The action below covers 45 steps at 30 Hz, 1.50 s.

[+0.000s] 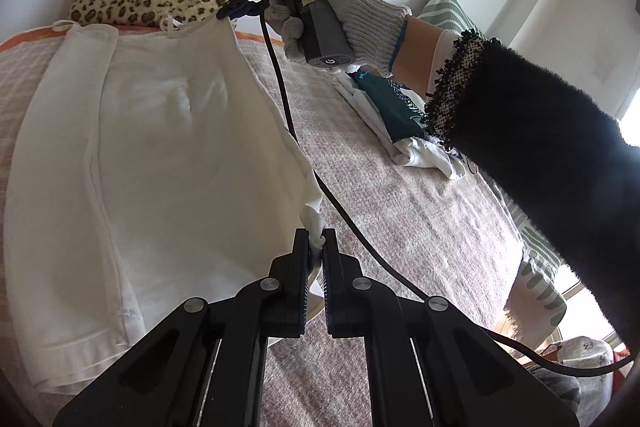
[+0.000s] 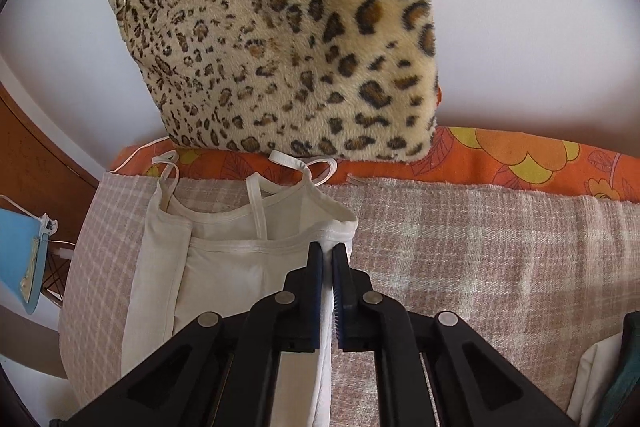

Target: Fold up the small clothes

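White camisole (image 1: 160, 147) spread across frame left on checked blanket (image 1: 400, 227). Left gripper (image 1: 316, 247) pinching hem corner, right gripper (image 2: 328, 255) clamping top edge. Risk: thin fabric slipping free, straps (image 2: 256, 203) tangling mid-fold.

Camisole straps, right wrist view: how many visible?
2. One strap loops at the top left of the white camisole; the other strap loops at the top middle, below the leopard-print cushion. More may be folded underneath.
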Each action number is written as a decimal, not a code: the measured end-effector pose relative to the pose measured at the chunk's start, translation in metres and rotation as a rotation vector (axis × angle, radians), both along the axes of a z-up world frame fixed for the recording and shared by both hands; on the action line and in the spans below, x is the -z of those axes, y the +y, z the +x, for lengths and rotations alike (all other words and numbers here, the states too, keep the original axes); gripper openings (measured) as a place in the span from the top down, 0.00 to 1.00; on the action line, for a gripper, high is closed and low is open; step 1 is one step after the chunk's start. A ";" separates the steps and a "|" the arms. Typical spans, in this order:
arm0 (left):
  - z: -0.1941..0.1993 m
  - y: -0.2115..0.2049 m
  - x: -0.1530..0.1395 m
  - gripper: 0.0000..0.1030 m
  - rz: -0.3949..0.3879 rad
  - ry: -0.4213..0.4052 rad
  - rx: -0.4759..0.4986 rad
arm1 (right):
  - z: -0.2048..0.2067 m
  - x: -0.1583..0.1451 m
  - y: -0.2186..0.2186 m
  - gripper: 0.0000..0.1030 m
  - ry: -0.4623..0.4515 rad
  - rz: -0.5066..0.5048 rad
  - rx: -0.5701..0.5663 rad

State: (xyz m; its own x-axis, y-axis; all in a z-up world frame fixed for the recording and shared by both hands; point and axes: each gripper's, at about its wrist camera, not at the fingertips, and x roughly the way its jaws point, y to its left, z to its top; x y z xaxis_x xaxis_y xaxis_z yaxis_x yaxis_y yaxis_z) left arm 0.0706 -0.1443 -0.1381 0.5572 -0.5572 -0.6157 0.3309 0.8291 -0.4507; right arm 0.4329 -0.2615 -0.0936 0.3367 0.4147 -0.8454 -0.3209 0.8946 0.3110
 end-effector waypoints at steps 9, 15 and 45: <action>-0.013 0.024 0.002 0.95 -0.041 0.004 -0.069 | -0.008 -0.018 0.042 0.98 -0.024 -0.027 -0.037; -0.017 0.037 0.005 0.95 -0.059 0.013 -0.108 | -0.014 -0.020 0.074 0.98 -0.032 -0.039 -0.072; -0.035 0.062 0.019 0.95 -0.070 0.053 -0.201 | -0.032 0.023 0.162 0.98 0.020 -0.082 -0.169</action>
State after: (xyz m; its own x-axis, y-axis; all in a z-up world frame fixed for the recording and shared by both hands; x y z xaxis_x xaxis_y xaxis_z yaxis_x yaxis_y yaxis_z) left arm 0.0352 -0.0823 -0.1576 0.6295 -0.4802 -0.6108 0.1362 0.8422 -0.5217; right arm 0.4006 -0.0991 -0.1171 0.2513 0.3929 -0.8846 -0.4631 0.8513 0.2465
